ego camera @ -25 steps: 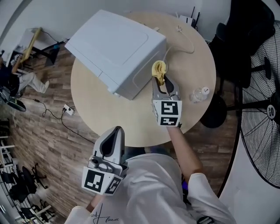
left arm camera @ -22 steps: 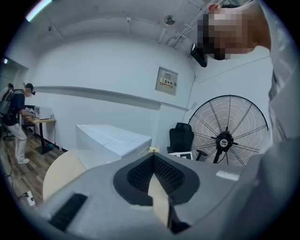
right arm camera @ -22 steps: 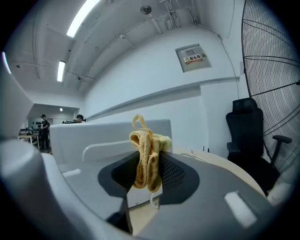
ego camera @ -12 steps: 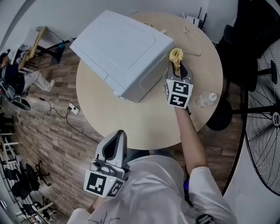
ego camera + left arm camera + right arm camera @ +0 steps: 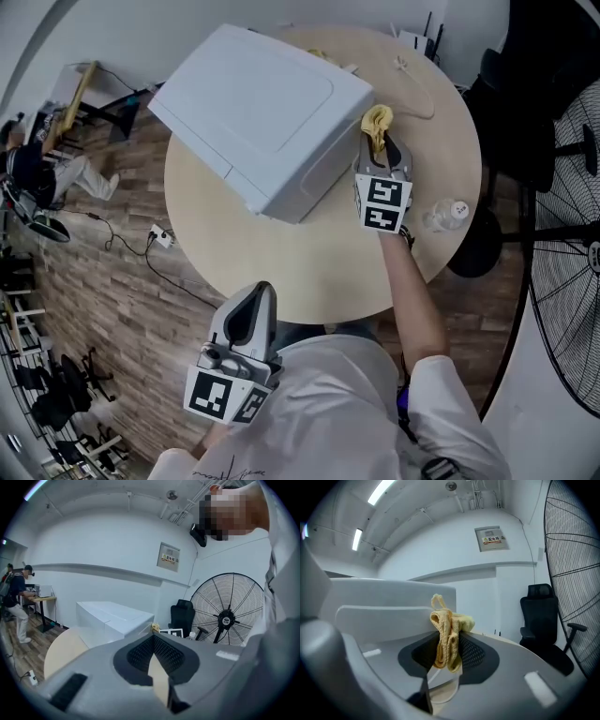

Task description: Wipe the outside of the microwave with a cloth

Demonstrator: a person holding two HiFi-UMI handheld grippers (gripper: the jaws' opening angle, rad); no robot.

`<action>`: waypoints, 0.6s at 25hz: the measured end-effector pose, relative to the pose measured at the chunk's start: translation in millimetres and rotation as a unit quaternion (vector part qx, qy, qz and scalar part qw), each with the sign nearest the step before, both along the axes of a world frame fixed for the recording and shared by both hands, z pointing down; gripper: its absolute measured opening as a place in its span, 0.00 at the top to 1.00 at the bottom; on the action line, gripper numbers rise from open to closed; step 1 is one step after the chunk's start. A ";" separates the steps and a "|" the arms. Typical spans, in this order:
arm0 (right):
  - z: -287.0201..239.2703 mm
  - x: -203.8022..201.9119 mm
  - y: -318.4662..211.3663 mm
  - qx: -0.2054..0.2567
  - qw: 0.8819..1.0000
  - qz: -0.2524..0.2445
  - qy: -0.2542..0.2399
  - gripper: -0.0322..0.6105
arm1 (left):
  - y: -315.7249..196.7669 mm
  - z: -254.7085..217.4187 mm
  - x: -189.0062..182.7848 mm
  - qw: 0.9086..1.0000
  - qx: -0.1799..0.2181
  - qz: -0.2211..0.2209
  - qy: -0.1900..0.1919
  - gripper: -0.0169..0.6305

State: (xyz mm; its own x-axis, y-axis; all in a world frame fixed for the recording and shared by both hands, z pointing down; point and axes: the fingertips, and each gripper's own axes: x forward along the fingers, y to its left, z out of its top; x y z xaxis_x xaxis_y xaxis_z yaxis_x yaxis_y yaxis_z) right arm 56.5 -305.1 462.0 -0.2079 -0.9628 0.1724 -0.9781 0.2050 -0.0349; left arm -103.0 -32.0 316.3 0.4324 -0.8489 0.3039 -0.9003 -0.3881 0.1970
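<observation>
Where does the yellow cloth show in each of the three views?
Head view: cloth upper right, in the right gripper, at the microwave's edge.
Left gripper view: small yellow bit at centre, beside the microwave.
Right gripper view: centre, pinched between the jaws.
Shared landmark: the white microwave.

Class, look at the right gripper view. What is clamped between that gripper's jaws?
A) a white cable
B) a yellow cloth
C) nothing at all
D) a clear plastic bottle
B: the right gripper is shut on the yellow cloth, which bunches up between its jaws, close to the white microwave.
</observation>
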 end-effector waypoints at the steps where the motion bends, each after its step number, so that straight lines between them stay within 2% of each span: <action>1: 0.8 -1.1 1.4 0.001 1.000 -0.004 0.002 0.76 | -0.2 0.7 0.4 1.000 -0.001 0.000 0.001 0.99; 15: 7.7 -20.7 24.9 -0.001 0.999 -0.036 0.005 0.76 | 1.7 3.5 9.1 1.000 -0.003 0.007 0.001 0.99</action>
